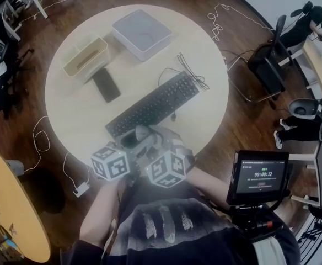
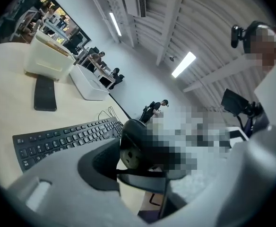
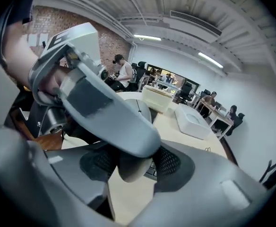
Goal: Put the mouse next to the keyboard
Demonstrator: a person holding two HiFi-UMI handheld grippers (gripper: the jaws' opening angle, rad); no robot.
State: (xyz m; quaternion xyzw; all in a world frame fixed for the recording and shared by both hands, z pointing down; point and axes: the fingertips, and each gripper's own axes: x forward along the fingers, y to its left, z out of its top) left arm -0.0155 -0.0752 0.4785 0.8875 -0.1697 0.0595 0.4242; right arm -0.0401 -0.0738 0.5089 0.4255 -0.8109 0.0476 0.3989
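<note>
The grey mouse [image 1: 132,139] hangs just above the round table's [image 1: 78,120] near edge, in front of the black keyboard [image 1: 153,105]. My right gripper [image 1: 149,139] is shut on the mouse [image 3: 132,168], both pads against its sides. My left gripper [image 1: 127,143] reaches in from the left, and one of its fingers [image 3: 105,112] lies across the mouse's top. In the left gripper view the mouse's dark underside [image 2: 134,148] sits between the jaws beside the left pad; a mosaic patch hides the other side. The keyboard [image 2: 67,138] lies beyond it.
On the table behind the keyboard are a black phone [image 1: 106,85], a beige box [image 1: 85,57], a white box [image 1: 141,33] and a coiled black cable [image 1: 188,70]. A small screen [image 1: 260,176] stands at my right. Chairs [image 1: 266,65] and a yellow table [image 1: 12,214] surround the round table.
</note>
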